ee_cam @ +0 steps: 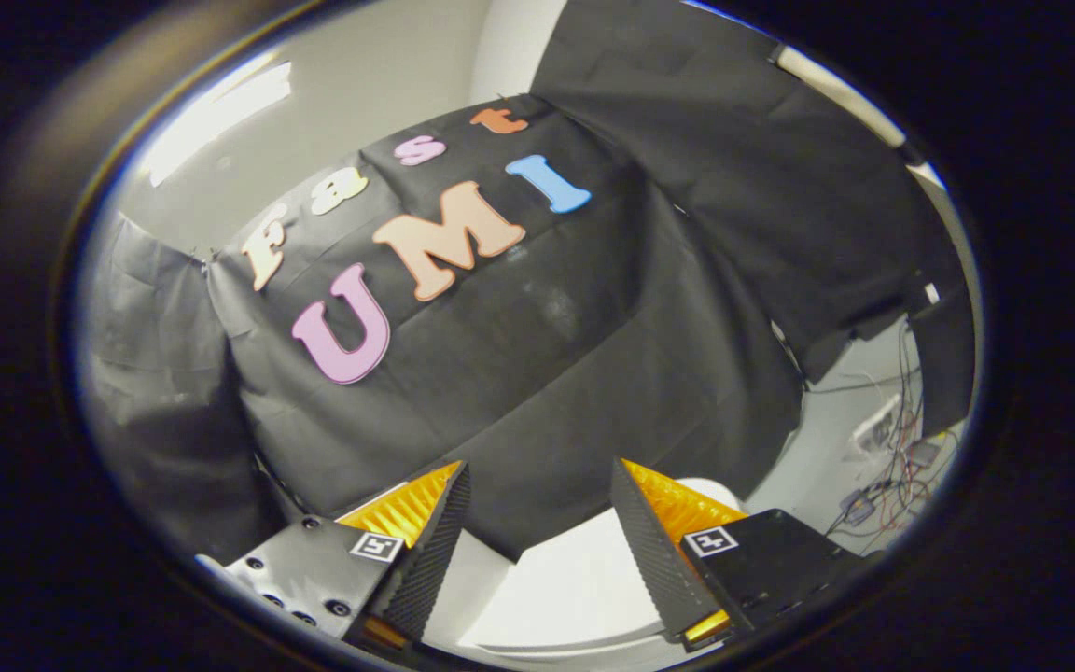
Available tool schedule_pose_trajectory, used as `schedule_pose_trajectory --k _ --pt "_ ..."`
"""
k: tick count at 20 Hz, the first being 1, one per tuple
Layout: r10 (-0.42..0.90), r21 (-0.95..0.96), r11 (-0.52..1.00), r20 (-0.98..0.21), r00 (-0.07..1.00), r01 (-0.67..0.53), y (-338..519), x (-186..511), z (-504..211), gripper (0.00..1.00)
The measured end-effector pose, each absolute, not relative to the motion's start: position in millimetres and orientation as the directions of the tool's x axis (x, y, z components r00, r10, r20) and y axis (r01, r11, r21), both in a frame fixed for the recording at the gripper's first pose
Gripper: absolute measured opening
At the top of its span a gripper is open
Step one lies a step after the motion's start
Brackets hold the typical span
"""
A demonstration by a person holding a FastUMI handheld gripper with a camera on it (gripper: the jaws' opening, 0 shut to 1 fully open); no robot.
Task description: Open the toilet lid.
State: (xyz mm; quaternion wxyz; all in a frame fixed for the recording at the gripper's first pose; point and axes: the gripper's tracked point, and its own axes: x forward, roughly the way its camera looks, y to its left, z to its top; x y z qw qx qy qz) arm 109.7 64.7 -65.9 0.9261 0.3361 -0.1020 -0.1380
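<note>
The white toilet (565, 588) lies low between and just beyond my two fingers, with a flat white top face and a rounded rim edge toward me. I cannot tell the lid from the tank at this angle. My gripper (537, 476) is tilted and stands open, with a wide gap between its fingers and nothing held. Both fingers hang above the white surface without touching it.
The black cloth booth wall (519, 364) rises right behind the toilet and drapes down to it. A pale floor with loose cables and small electronics (883, 457) lies off to the right. A grey wall (360, 84) shows above the cloth.
</note>
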Motion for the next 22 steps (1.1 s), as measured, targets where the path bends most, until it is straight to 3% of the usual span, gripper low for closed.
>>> schedule_pose_trajectory --k 8,12,17,22 --pt "-0.436 0.813 0.527 0.007 0.900 0.249 75.0 88.2 -135.4 0.93" --pt "-0.472 0.855 0.400 -0.118 0.874 0.331 78.7 83.2 -186.7 0.93" --pt "-0.490 0.884 0.267 -0.218 0.844 0.383 90.4 73.7 -232.9 0.84" --pt "-0.493 0.882 0.209 -0.279 0.824 0.423 95.7 62.7 -260.7 0.84"
